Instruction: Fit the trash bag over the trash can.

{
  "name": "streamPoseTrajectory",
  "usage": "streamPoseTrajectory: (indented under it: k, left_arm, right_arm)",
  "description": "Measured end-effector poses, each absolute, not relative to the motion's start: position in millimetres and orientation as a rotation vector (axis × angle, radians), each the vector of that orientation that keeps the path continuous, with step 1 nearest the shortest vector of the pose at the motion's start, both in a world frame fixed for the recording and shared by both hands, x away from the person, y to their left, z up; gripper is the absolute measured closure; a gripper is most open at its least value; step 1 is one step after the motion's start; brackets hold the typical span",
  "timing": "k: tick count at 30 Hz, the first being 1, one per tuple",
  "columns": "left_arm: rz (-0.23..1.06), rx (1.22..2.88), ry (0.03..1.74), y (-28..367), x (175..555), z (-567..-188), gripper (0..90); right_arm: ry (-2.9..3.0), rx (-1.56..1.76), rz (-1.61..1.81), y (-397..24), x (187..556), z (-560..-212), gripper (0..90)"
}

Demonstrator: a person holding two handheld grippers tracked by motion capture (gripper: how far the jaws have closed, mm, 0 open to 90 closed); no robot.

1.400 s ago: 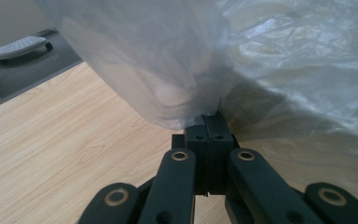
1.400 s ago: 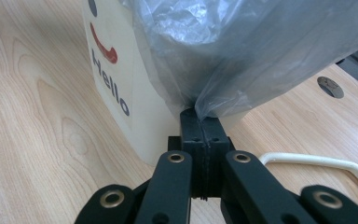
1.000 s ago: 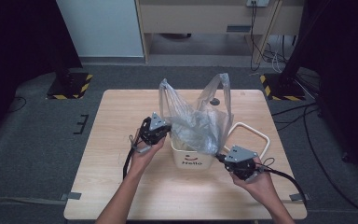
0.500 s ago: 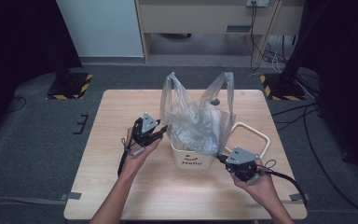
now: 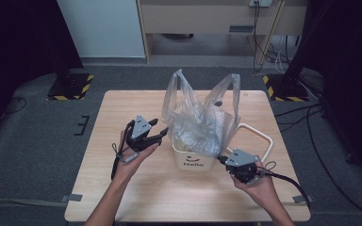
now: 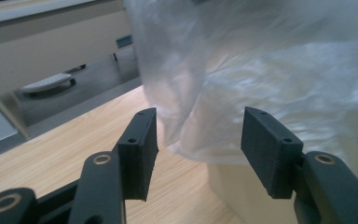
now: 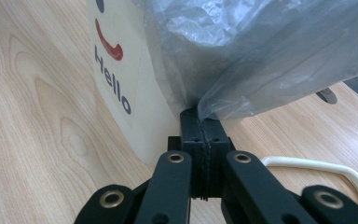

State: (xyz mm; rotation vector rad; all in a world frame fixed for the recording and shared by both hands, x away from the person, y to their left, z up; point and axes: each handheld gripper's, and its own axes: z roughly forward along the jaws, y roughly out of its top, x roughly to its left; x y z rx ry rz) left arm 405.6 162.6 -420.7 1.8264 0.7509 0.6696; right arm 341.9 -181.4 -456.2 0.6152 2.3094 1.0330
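A clear plastic bag [image 5: 200, 117] stands in a white bin [image 5: 193, 162] marked "Hello" at the table's middle. My left gripper [image 5: 162, 133] hovers just left of the bag; its jaws have just been opening. In the left gripper view it [image 6: 198, 126] is open, nothing lies between its pads, and the bag [image 6: 270, 70] hangs just beyond them. My right gripper [image 5: 222, 160] sits low at the bin's front right corner. In the right gripper view it [image 7: 204, 116] is shut on the bag's [image 7: 261, 46] lower edge, beside the bin [image 7: 121, 84].
The bin's white wire handle [image 5: 259, 136] lies flat on the wooden table [image 5: 122, 108] to the right. Striped stand bases sit on the floor at back left [image 5: 70, 87] and back right [image 5: 283, 87]. A wooden cabinet [image 5: 207, 19] stands behind.
My left gripper has let go of the bag's left side, opened, and drawn back left and slightly up. The right gripper has kept its pinch in place.
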Motion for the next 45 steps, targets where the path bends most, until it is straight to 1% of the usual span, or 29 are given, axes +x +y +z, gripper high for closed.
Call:
streamPoseTrajectory:
  k: [5, 8, 11, 17, 25, 30, 36, 41, 42, 45]
  left_arm:
    - [0.621, 1.812, 0.698, 150.4, 398.0, -406.7, 42.3]
    - [0.596, 1.819, 0.665, 140.0, 396.3, -399.5, 38.0]
    - [0.535, 1.827, 0.66, 129.9, 397.6, -395.6, 31.9]
    - [0.493, 1.816, 0.656, 113.7, 398.6, -388.7, 25.5]
    - [0.396, 1.809, 0.647, 96.3, 403.3, -378.1, 22.1]
    - [0.371, 1.829, 0.639, 85.2, 403.0, -376.0, 20.9]
    - [0.328, 1.846, 0.643, 70.7, 404.9, -376.9, 21.6]
    - [0.321, 1.851, 0.652, 60.3, 405.6, -376.1, 22.5]
    - [0.329, 1.85, 0.653, 58.2, 405.3, -375.3, 23.5]
    - [0.345, 1.863, 0.647, 56.8, 404.3, -374.6, 34.3]
  right_arm:
    - [2.309, 0.609, 1.024, -181.5, 342.6, -456.1, 90.0]
    - [2.311, 0.607, 1.019, -181.7, 342.3, -455.7, 90.0]
    - [2.306, 0.61, 1.013, -181.7, 341.1, -455.7, 89.7]
    - [2.296, 0.602, 1.015, -181.6, 340.8, -455.6, 86.6]
    - [2.311, 0.554, 0.968, -176.4, 339.0, -450.7, 88.3]
    - [2.323, 0.549, 0.957, -174.3, 339.5, -450.4, 90.0]
    - [2.33, 0.536, 0.945, -173.8, 339.8, -451.5, 90.0]
    - [2.334, 0.533, 0.938, -174.2, 340.5, -451.3, 90.0]
    - [2.335, 0.532, 0.938, -174.2, 340.6, -451.4, 90.0]
    - [2.335, 0.533, 0.938, -174.0, 340.6, -451.6, 90.0]
